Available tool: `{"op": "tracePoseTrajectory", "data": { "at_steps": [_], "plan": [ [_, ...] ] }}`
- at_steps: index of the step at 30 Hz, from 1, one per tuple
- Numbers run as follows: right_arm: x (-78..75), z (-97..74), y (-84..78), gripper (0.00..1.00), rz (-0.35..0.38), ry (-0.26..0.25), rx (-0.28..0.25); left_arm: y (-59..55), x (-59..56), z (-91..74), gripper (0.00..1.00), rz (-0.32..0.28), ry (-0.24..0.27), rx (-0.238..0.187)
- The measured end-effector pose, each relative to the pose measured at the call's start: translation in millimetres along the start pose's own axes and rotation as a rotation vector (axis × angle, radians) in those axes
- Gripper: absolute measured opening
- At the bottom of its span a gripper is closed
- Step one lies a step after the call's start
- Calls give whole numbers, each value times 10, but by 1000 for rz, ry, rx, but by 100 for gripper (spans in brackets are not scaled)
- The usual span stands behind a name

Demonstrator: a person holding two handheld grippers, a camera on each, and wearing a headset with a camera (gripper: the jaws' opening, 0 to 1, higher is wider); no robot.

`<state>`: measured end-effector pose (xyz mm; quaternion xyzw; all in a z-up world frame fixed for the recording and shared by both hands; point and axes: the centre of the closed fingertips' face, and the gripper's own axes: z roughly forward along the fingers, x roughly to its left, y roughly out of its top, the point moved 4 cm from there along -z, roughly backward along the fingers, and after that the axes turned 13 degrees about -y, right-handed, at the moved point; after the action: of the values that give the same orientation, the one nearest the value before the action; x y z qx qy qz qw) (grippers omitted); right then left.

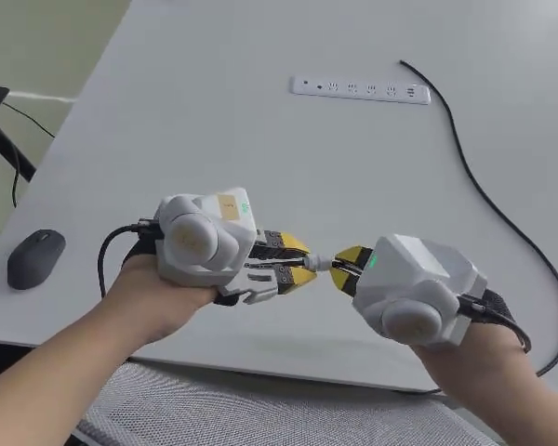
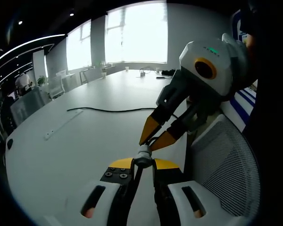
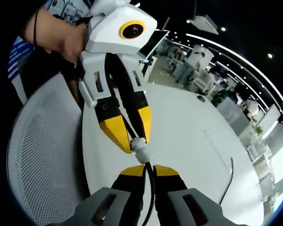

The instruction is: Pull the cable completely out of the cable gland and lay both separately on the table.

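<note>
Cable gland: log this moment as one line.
cable gland: in left tongs | cable: in right tongs, not yet out | both above table

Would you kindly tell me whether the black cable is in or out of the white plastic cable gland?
In: the black cable runs from the right gripper into the white plastic cable gland in the left gripper.
</note>
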<state>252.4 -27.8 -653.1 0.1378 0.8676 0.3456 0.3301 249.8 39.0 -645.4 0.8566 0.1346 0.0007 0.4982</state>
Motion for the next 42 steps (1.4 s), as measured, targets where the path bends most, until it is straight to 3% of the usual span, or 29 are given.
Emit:
{"op": "tracePoseTrajectory", "data": {
  "at_steps": [14,25,37,42],
  "plan": [
    [-158,-2,-155,0,146,-42,48,17,34,-52,15,-6,19,-16],
    [-243,-11,-432,1,435,-63,105,21,40,-52,15,-9,22,-18],
    [-261,5,-746,0,524,-87,188,14,49,-37,15,-10,22,-10],
    [-265,27,-882,0,608,-101,247,16,58,-30,15,-13,23,-9]
  ]
}}
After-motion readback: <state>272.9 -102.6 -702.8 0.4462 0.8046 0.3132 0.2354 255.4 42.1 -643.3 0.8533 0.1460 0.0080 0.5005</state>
